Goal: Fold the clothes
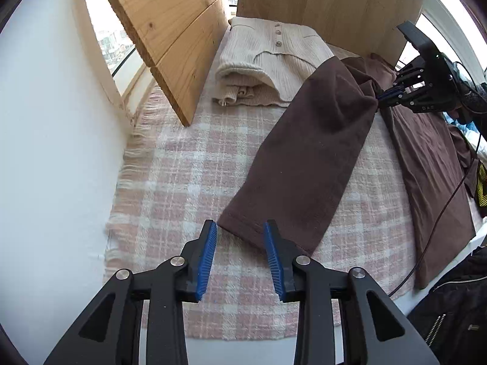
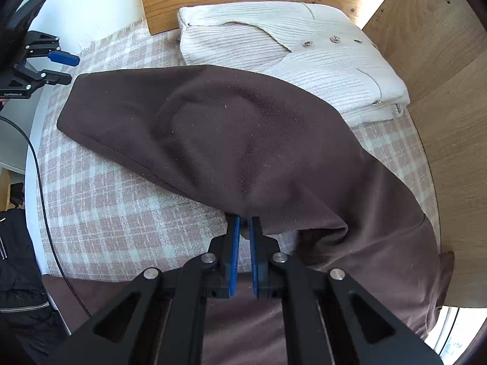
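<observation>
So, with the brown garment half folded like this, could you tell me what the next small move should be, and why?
Probably lower the right tool onto the checked blanket and then release. It is shut on a fold of the brown garment, which hangs lifted there, while the left tool stands open above the far hem and holds nothing. The cream cardigan is already folded.

Left claw (image 1: 240, 228) angled downward, jaws parted and empty; right claw (image 2: 244, 222) steeply downward, jaws pinched together.
</observation>
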`<state>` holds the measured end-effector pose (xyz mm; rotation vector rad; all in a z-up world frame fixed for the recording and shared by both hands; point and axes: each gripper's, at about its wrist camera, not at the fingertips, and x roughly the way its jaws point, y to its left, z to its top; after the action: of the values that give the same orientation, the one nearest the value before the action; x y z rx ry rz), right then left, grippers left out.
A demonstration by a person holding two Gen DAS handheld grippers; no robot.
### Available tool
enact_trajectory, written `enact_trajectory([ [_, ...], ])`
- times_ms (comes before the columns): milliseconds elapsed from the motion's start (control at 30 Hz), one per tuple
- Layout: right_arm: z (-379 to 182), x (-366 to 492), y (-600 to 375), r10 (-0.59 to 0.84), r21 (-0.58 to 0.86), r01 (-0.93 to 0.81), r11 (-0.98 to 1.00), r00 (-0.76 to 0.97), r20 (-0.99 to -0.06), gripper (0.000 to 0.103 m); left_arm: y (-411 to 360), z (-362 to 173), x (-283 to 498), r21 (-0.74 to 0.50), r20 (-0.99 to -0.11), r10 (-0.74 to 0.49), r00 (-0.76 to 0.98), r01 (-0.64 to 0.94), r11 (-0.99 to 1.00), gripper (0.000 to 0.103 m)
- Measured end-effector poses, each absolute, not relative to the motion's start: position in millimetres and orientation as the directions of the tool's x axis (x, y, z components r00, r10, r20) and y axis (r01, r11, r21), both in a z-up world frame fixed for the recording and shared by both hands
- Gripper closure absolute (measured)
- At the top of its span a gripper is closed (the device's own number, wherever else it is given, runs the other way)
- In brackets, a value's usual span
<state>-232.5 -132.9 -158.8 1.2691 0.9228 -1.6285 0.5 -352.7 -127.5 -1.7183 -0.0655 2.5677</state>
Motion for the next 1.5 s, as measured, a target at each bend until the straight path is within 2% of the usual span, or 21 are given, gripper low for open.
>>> enact_trajectory([
  [100,-162,-234,-127,-0.176,-0.048,0.924,-0.378,-0.123,-0.977,0.096,-350,-151,-19,-0.006,-0.948,0.029,-0.318,-0.073,-0.997,0.071],
  [200,-162,-238,-122,-0.19,-0.027,0.917,-0.398,-0.111,-0.976,0.096,-345,-167,-27,-0.005,-0.964,0.034,-0.264,-0.112,-0.994,0.071],
  [233,-161,-240,-120,-0.201,-0.01,0.914,-0.405,-0.1,-0.975,0.096,-344,-170,-28,-0.011,-0.966,0.042,-0.255,-0.122,-0.992,0.076],
  [267,-159,-242,-117,-0.215,0.011,0.911,-0.413,-0.086,-0.973,0.096,-343,-168,-28,-0.023,-0.964,0.055,-0.26,-0.126,-0.992,0.089],
  [300,-152,-246,-112,-0.256,0.067,0.904,-0.422,-0.048,-0.966,0.096,-343,-166,-28,-0.028,-0.963,0.059,-0.261,-0.122,-0.992,0.095],
  [367,-136,-257,-97,-0.352,0.19,0.873,-0.45,0.023,-0.936,0.095,-347,-159,-29,-0.005,-0.963,0.03,-0.268,-0.091,-0.996,0.098],
  [400,-127,-266,-86,-0.4,0.243,0.847,-0.473,0.039,-0.916,0.094,-348,-154,-29,0.01,-0.962,0.011,-0.274,-0.075,-0.997,0.098],
  [567,-111,-303,-38,-0.439,0.271,0.737,-0.619,-0.038,-0.898,0.096,-359,-79,-29,0.119,-0.905,-0.105,-0.411,-0.008,-0.993,0.098],
  [700,-124,-320,-41,-0.426,0.281,0.716,-0.639,-0.026,-0.904,0.096,-368,-12,-45,0.187,-0.847,-0.166,-0.504,0.009,-0.982,0.098],
  [900,-168,-330,-72,-0.378,0.277,0.725,-0.63,0.025,-0.926,0.096,-371,49,-76,0.309,-0.783,-0.249,-0.57,-0.01,-0.951,0.098],
  [1000,-185,-338,-76,-0.347,0.265,0.707,-0.656,0.029,-0.937,0.097,-355,66,-87,0.29,-0.774,-0.21,-0.598,-0.039,-0.956,0.098],
  [1167,-158,-342,-46,-0.45,0.348,0.651,-0.675,0.011,-0.893,0.096,-320,78,-93,0.326,-0.751,-0.2,-0.63,-0.089,-0.941,0.098],
  [1300,-174,-356,-33,-0.429,0.36,0.578,-0.732,0.02,-0.903,0.097,-307,94,-82,0.314,-0.736,-0.174,-0.654,-0.102,-0.944,0.099],
  [1400,-190,-364,-34,-0.413,0.356,0.538,-0.764,0.017,-0.911,0.103,-291,102,-72,0.289,-0.73,-0.136,-0.67,-0.121,-0.95,0.099],
  [1500,-188,-365,-31,-0.42,0.361,0.52,-0.774,0.005,-0.908,0.103,-265,106,-52,0.274,-0.724,-0.098,-0.683,-0.154,-0.949,0.099],
])
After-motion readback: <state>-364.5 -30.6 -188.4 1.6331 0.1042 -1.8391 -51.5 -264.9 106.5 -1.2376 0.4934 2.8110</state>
